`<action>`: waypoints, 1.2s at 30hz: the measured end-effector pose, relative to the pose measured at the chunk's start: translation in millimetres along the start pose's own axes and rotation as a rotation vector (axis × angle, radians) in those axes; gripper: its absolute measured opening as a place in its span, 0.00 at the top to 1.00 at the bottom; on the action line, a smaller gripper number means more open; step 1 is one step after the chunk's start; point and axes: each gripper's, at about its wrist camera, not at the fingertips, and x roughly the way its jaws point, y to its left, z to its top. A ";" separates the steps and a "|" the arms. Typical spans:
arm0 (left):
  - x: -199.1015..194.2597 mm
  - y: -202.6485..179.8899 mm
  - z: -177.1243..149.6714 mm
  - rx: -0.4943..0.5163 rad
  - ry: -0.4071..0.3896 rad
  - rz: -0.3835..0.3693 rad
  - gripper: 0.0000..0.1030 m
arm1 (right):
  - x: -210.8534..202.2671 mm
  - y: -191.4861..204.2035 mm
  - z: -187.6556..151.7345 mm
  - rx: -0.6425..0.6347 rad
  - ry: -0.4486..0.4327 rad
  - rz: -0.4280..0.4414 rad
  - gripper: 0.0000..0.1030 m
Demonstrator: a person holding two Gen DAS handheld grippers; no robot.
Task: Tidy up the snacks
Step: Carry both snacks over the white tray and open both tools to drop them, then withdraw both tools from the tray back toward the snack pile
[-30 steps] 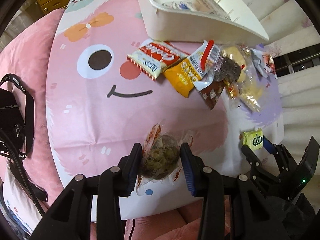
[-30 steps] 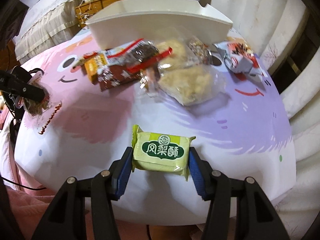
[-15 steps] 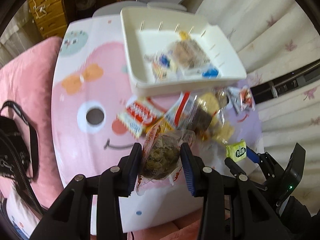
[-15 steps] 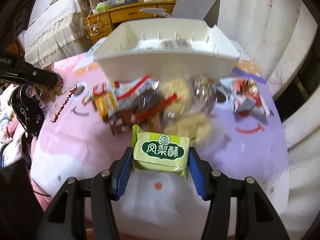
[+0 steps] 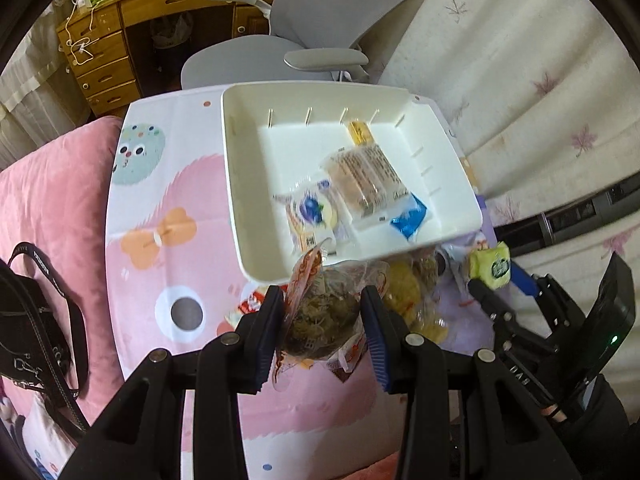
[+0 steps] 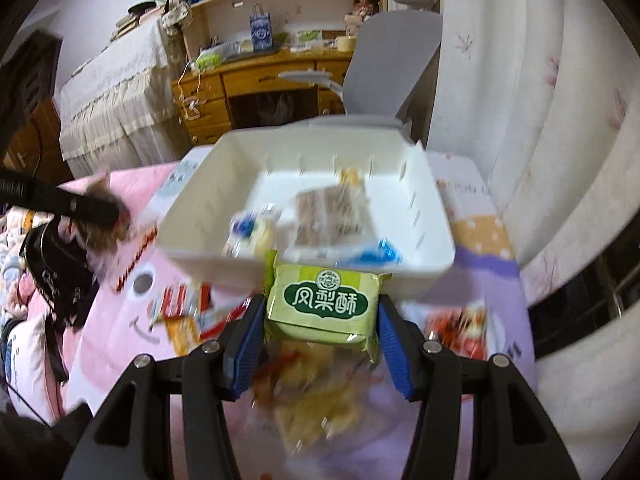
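Note:
My left gripper (image 5: 322,320) is shut on a clear bag of brown snack (image 5: 320,312), held in the air just short of the near rim of the white bin (image 5: 236,184). My right gripper (image 6: 322,320) is shut on a green pineapple cake packet (image 6: 324,304), held above the pile near the bin's front wall (image 6: 200,256). The packet also shows in the left wrist view (image 5: 492,266). The bin holds several wrapped snacks (image 5: 364,176). Loose snack packets (image 6: 308,392) lie on the cloth below both grippers.
The bin stands on a pink and purple cartoon cloth (image 5: 160,208). A black camera bag (image 5: 24,320) lies on the pink cushion at left. A grey office chair (image 5: 316,40) and a wooden desk (image 5: 120,40) stand behind the bin. Curtains hang at right.
Both grippers have risen and moved forward toward the bin, each still holding its snack. The inside of the bin has come into fuller view.

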 end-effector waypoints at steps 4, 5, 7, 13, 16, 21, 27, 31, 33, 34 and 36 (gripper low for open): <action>7.4 1.8 13.9 -0.026 -0.018 -0.003 0.63 | 5.5 -12.3 20.2 0.006 -0.036 -0.002 0.47; 9.3 2.8 17.4 -0.035 -0.027 -0.006 0.63 | 7.1 -14.6 24.7 0.006 -0.048 -0.005 0.47; 13.2 4.6 22.1 -0.047 -0.041 -0.013 0.63 | 10.5 -19.6 32.2 0.008 -0.063 -0.005 0.47; 25.0 7.0 31.9 -0.069 -0.078 -0.024 0.63 | 24.3 -37.3 44.5 0.034 -0.089 -0.010 0.46; 29.5 6.0 34.1 -0.086 -0.086 -0.024 0.60 | 33.0 -46.4 46.6 0.068 -0.069 -0.018 0.42; 32.4 1.9 36.2 -0.088 -0.089 0.013 0.46 | 43.2 -58.3 43.5 0.116 -0.029 -0.037 0.40; 30.1 0.8 28.5 -0.096 -0.074 0.021 0.40 | 39.4 -61.0 38.5 0.131 -0.020 -0.045 0.38; 24.5 1.7 17.4 -0.098 -0.076 0.020 0.40 | 31.1 -58.9 30.0 0.146 -0.010 -0.060 0.36; 18.3 4.1 10.1 -0.103 -0.086 0.014 0.39 | 26.7 -57.2 24.6 0.154 -0.007 -0.064 0.36; 15.3 5.4 6.4 -0.105 -0.089 0.012 0.39 | 22.9 -56.3 19.6 0.164 -0.004 -0.068 0.36; 7.4 8.0 -2.9 -0.102 -0.097 0.014 0.39 | 16.9 -54.6 12.0 0.181 0.000 -0.071 0.36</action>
